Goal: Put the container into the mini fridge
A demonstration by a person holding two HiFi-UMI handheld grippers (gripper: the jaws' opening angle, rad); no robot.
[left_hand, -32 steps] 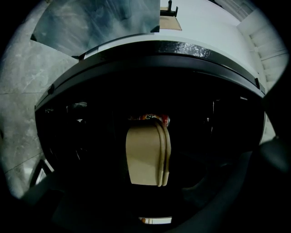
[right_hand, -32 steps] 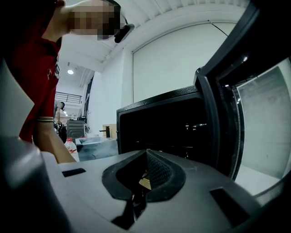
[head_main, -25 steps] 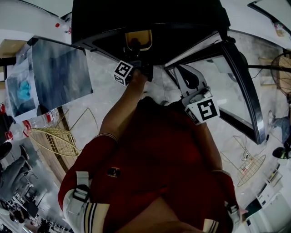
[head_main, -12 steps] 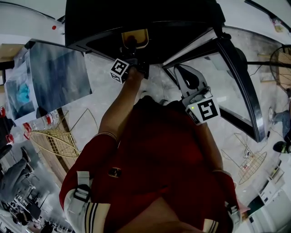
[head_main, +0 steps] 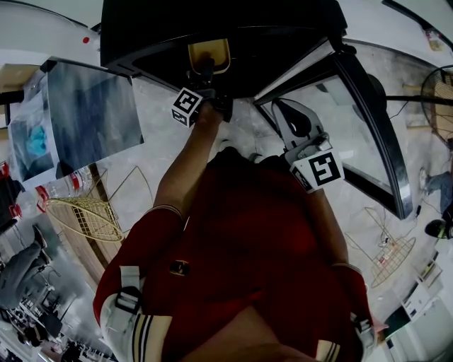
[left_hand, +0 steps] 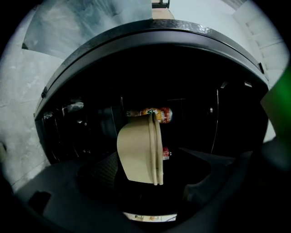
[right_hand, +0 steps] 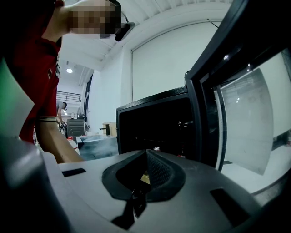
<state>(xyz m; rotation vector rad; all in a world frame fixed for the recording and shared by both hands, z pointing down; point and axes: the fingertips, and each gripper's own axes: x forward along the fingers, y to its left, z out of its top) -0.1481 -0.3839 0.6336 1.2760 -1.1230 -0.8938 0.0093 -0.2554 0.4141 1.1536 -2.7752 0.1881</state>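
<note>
The tan lidded container (left_hand: pixel 138 150) stands on its side in the mouth of the black mini fridge (head_main: pixel 212 21). In the head view, the container (head_main: pixel 209 55) shows just above my left gripper (head_main: pixel 205 79). The left gripper's (left_hand: pixel 148 180) jaws are opening with the container between them. The right pad stands clear of the lid. My right gripper (head_main: pixel 301 127) hangs shut and empty beside the fridge's open glass door (head_main: pixel 368 120). Seen from the right gripper (right_hand: pixel 146 157), its pads are pressed together in front of the dark fridge (right_hand: pixel 154 123).
Drink cans (left_hand: pixel 157 113) lie on a shelf at the back of the fridge. A grey sheet-covered box (head_main: pixel 92 113) stands left of the fridge. Gold wire baskets (head_main: pixel 85 215) (head_main: pixel 393 261) lie on the floor on both sides. A fan (head_main: pixel 439 106) stands at the right.
My left gripper has pushed up and slightly left toward the fridge, with the container ahead of it. The right gripper has hardly moved.
</note>
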